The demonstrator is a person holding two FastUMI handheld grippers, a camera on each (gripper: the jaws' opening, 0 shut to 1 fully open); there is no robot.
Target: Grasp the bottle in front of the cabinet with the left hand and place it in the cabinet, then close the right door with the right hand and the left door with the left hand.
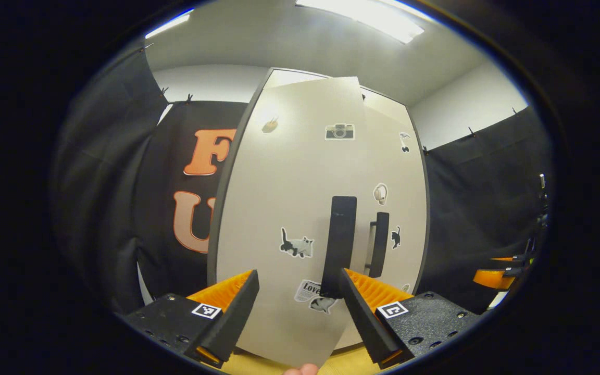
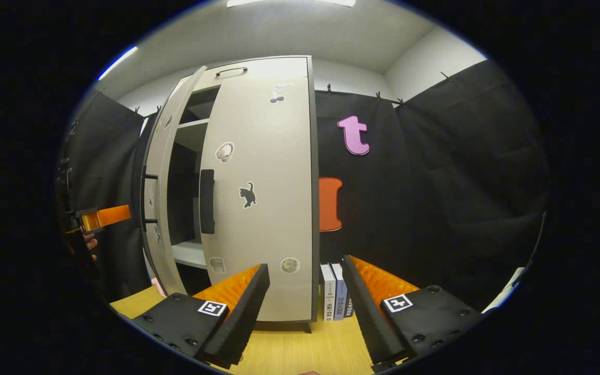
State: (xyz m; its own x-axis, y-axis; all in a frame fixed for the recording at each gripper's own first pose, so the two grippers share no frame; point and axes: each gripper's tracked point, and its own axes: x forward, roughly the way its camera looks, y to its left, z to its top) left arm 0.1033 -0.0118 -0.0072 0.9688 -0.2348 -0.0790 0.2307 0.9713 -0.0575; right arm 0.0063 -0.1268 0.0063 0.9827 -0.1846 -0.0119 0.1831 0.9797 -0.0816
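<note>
In the left gripper view the left tongs (image 1: 300, 307) stand apart with nothing between them, aimed at the cabinet's left door (image 1: 300, 208). That door stands partly ajar, its near edge swung toward the camera and its black bar handle (image 1: 340, 245) rising at 12 o'clock from the right-hand finger's tip; whether finger and handle touch cannot be told. Past the door's edge, at 3 o'clock, the right door (image 1: 399, 208) lies flush with its own handle (image 1: 379, 245). Stickers dot both panels: a cat (image 1: 296, 244), a camera (image 1: 339, 132), and a newspaper-like one low down that the door's lower edge and the tongs partly cut off. A fingertip (image 1: 301, 370) pokes in at 6 o'clock, cropped by the edge. Far off at 3 o'clock the other tongs show small and blurred.

In the right gripper view the right tongs (image 2: 305, 307) are likewise apart and empty, held back from the cabinet (image 2: 258, 182) over the wooden surface (image 2: 305, 349). The right door looks closed; the left door, at 9 o'clock, hangs open by a gap that shows shelves (image 2: 193, 130) and a dark interior. The bottle cannot be made out in that gap: the doors hide most of the inside. Upright books (image 2: 334, 291) stand just beside the cabinet's right foot at 6 o'clock. At 9 o'clock the left tongs and a hand (image 2: 90, 245) appear beyond the open door, too small to judge.
</note>
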